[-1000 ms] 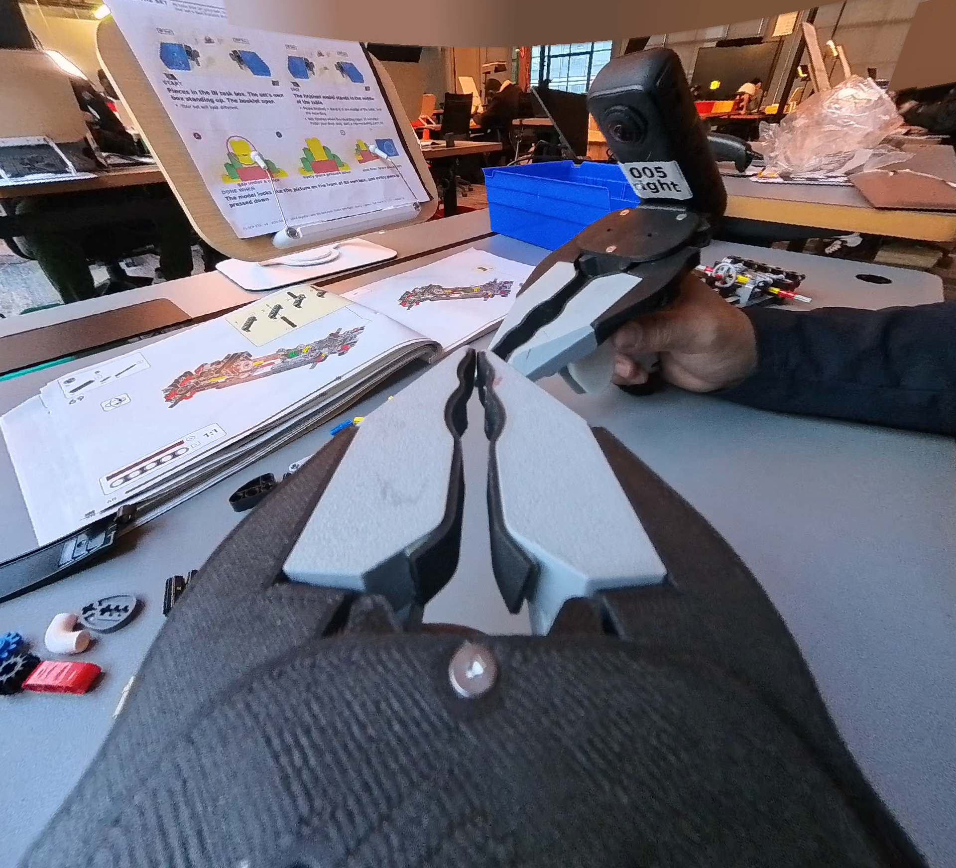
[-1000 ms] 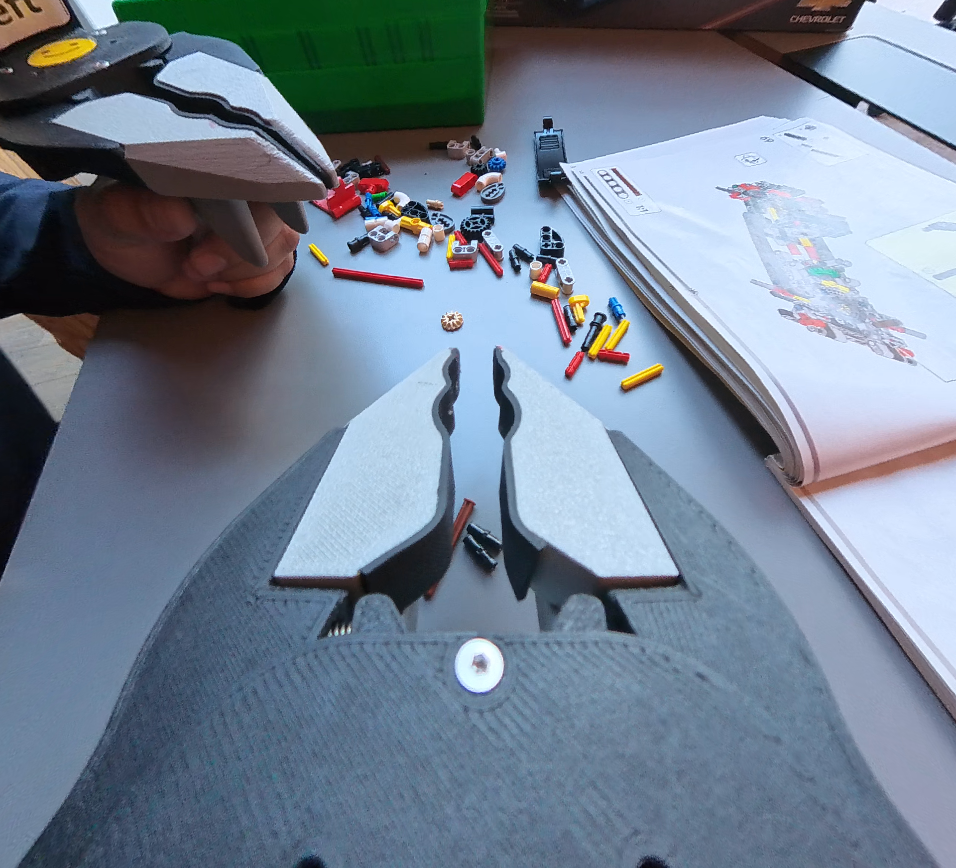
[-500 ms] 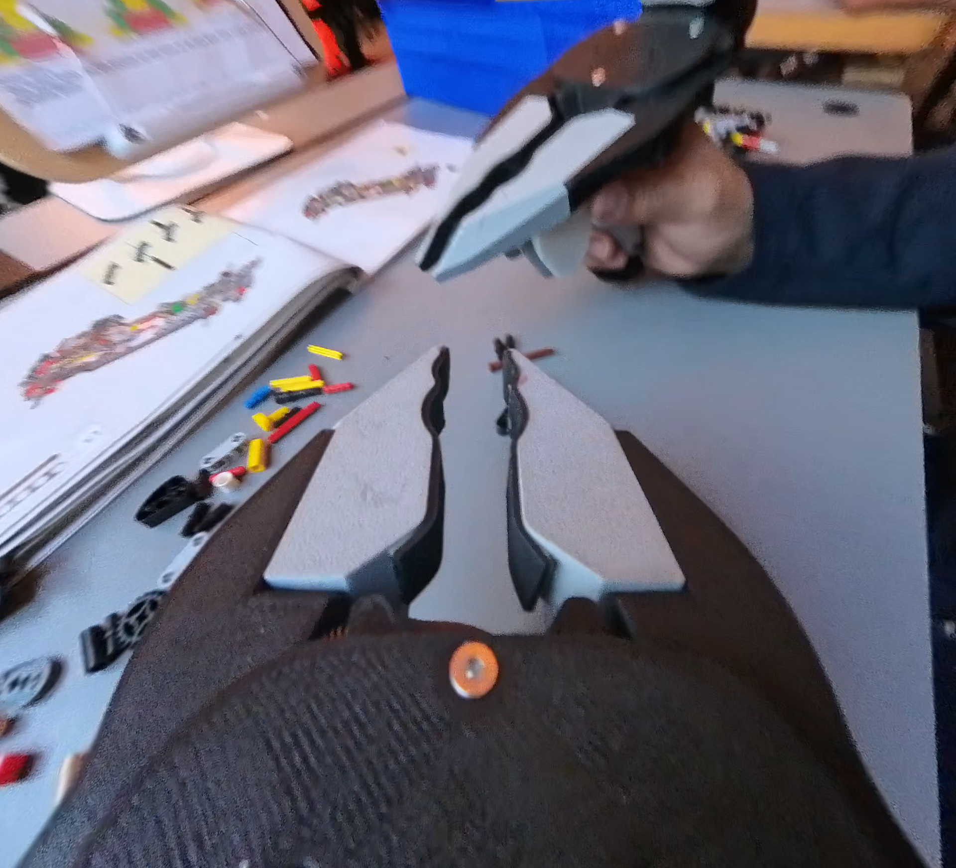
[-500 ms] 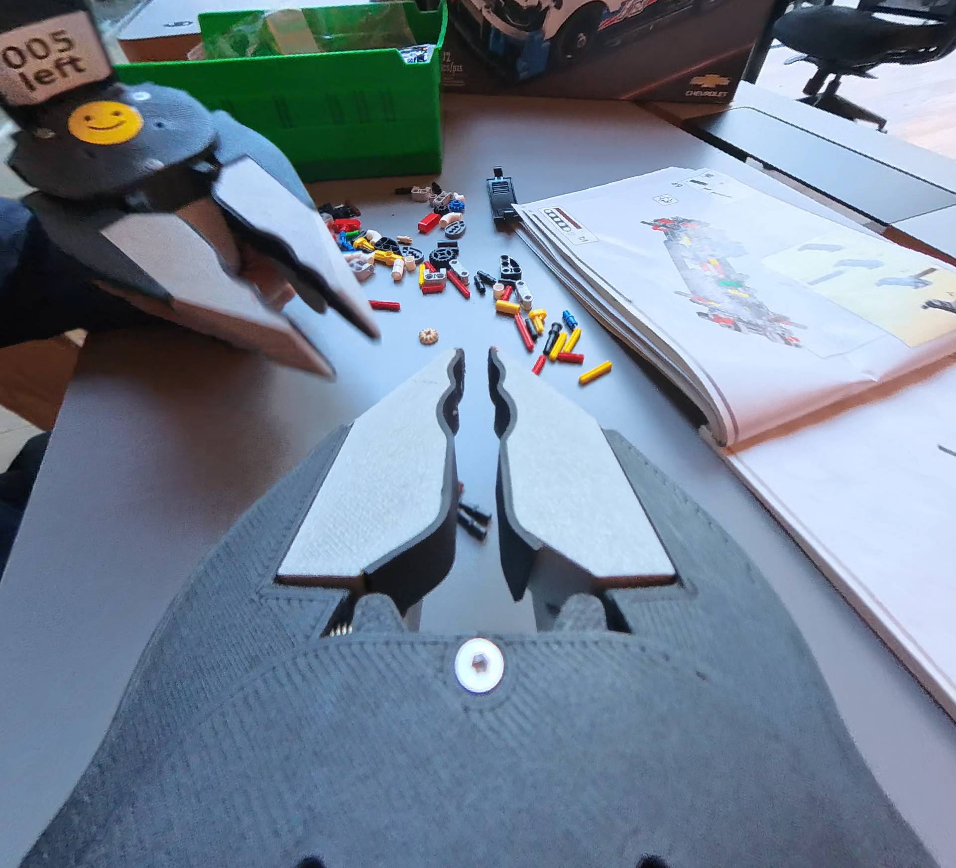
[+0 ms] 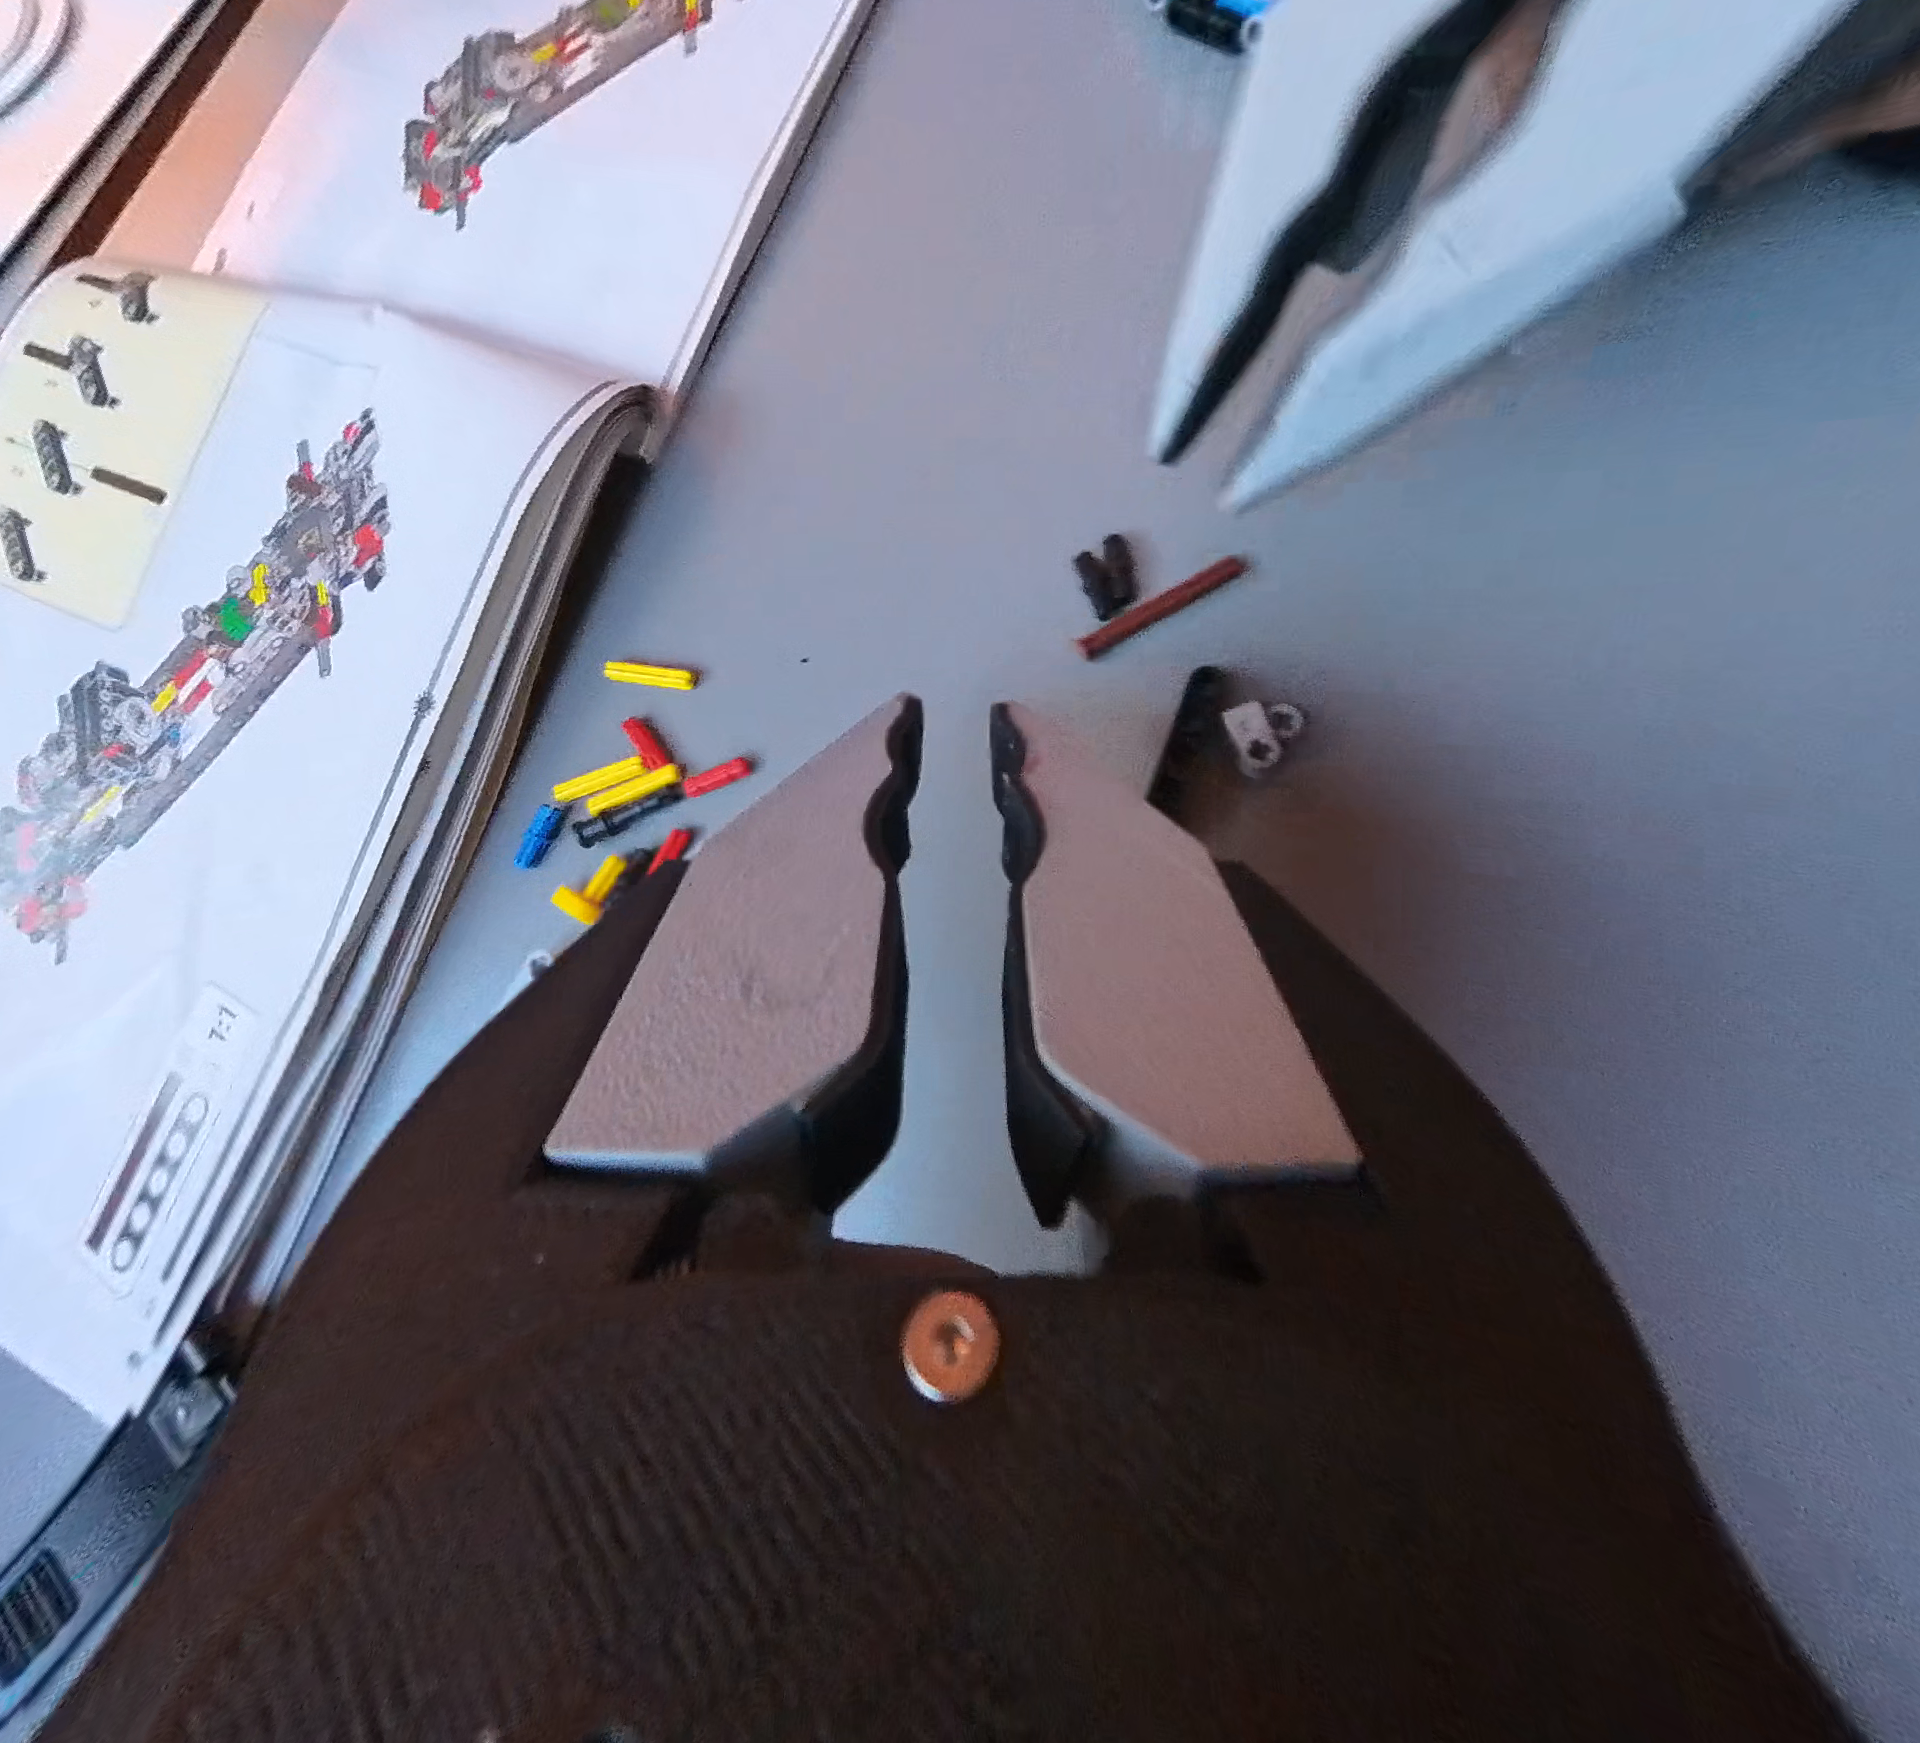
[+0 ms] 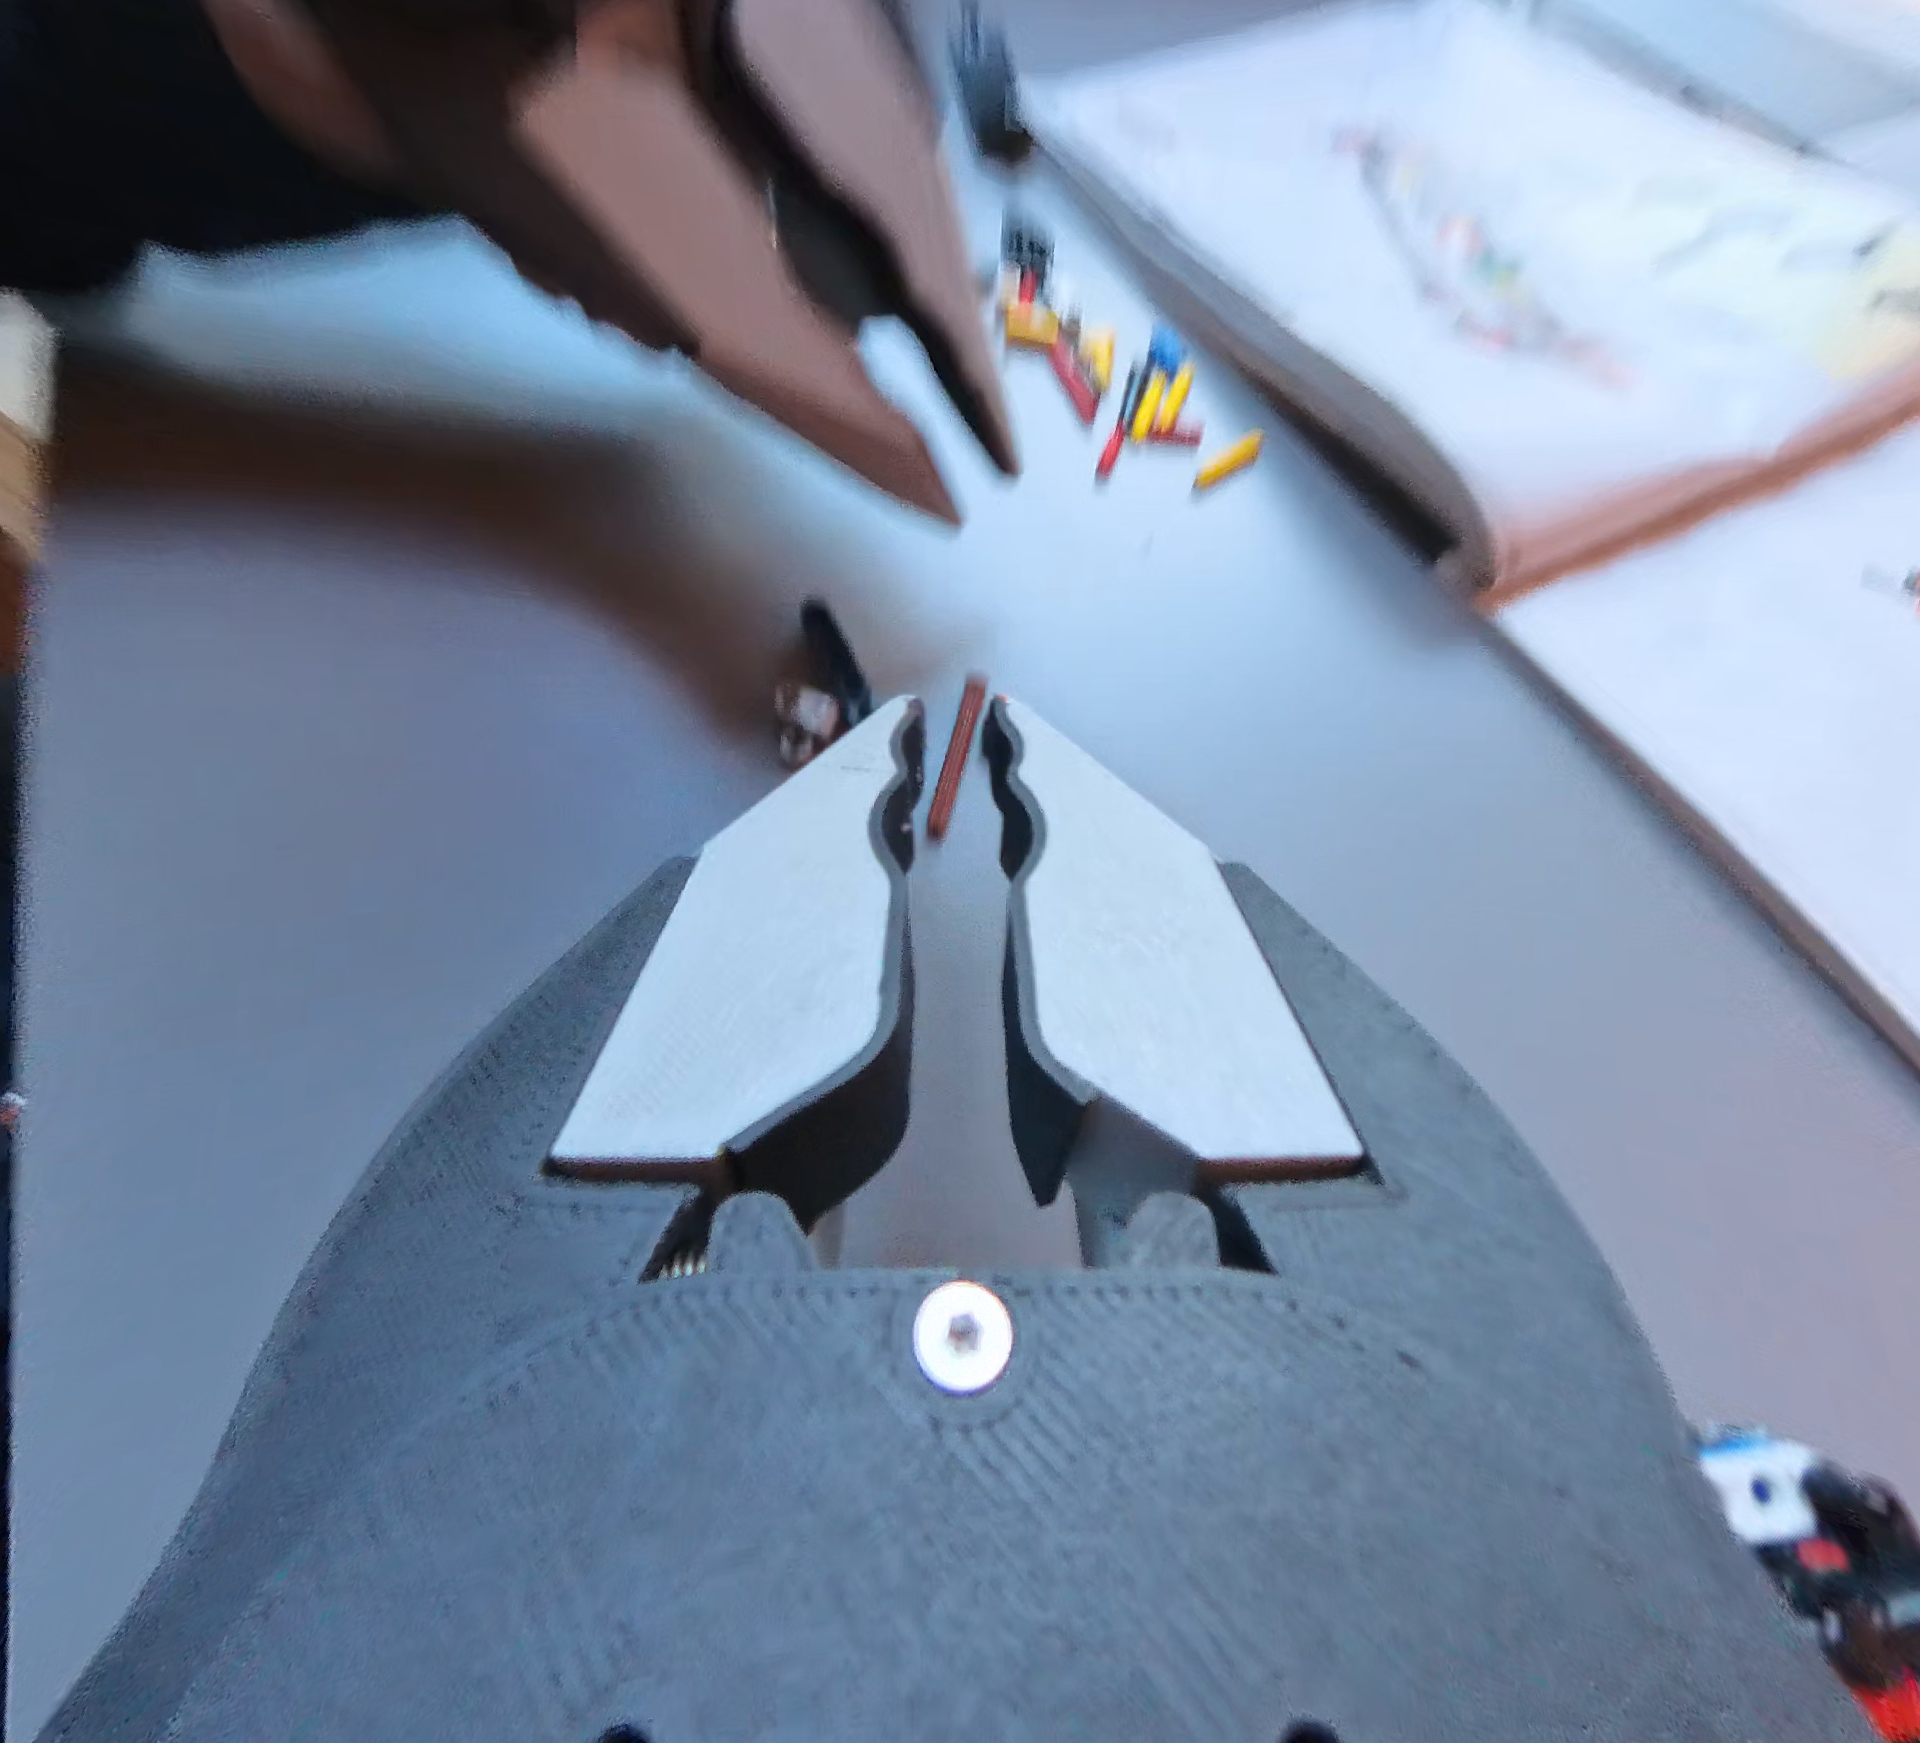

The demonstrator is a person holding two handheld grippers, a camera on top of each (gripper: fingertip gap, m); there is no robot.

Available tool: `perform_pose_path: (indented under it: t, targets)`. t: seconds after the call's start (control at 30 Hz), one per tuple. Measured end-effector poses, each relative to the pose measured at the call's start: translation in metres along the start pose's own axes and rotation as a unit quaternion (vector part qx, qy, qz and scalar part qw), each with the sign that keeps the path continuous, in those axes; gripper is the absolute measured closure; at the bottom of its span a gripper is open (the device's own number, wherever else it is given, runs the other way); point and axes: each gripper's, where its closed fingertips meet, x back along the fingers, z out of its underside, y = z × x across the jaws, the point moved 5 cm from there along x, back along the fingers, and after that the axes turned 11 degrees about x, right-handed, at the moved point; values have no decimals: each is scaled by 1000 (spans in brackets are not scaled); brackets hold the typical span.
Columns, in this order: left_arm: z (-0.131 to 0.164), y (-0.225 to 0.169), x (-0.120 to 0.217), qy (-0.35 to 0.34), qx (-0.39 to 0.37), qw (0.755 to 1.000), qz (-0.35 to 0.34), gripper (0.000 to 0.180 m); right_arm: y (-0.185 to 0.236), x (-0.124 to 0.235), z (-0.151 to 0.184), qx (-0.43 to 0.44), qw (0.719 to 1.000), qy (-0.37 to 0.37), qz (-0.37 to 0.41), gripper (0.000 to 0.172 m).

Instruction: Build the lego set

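Both units have dipped toward the surface (image 5: 1558, 862). Left hand-held gripper (image 5: 954, 717) released, empty; right hand-held gripper (image 6: 954, 711) released, straddling brown rod (image 6: 956, 758) without contact.

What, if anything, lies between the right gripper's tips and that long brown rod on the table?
Nothing visible does. The brown rod lies on the grey table in the gap between the right gripper's open fingertips, untouched. A black-and-white piece sits just left, outside the fingers.

Hobby workbench: grey table (image 5: 1558, 862), instruction booklet (image 5: 312, 654), toy-brick pins (image 5: 623, 784).
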Motion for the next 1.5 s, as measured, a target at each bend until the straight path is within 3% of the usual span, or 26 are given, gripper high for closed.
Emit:
perform_pose_path:
  t: [0.13,0.27,0.63,1.0,1.5]
  targets:
    - [1,4,-6,3,19,1000,1,171,9,-9,8,48,996,66,37,167]
    - [6,5,-9,-3,38,999,8,172,8,-16,15,43,993,109,30,165]
    - [9,7,-10,-28,75,996,27,173,8,-18,18,18,993,113,-1,171]
    - [0,25,-1,-108,117,987,-10,177,-10,-4,-5,4,1000,-12,27,172]
    - [-3,18,2,-130,76,988,-31,180,-18,6,-17,6,996,-73,44,172]
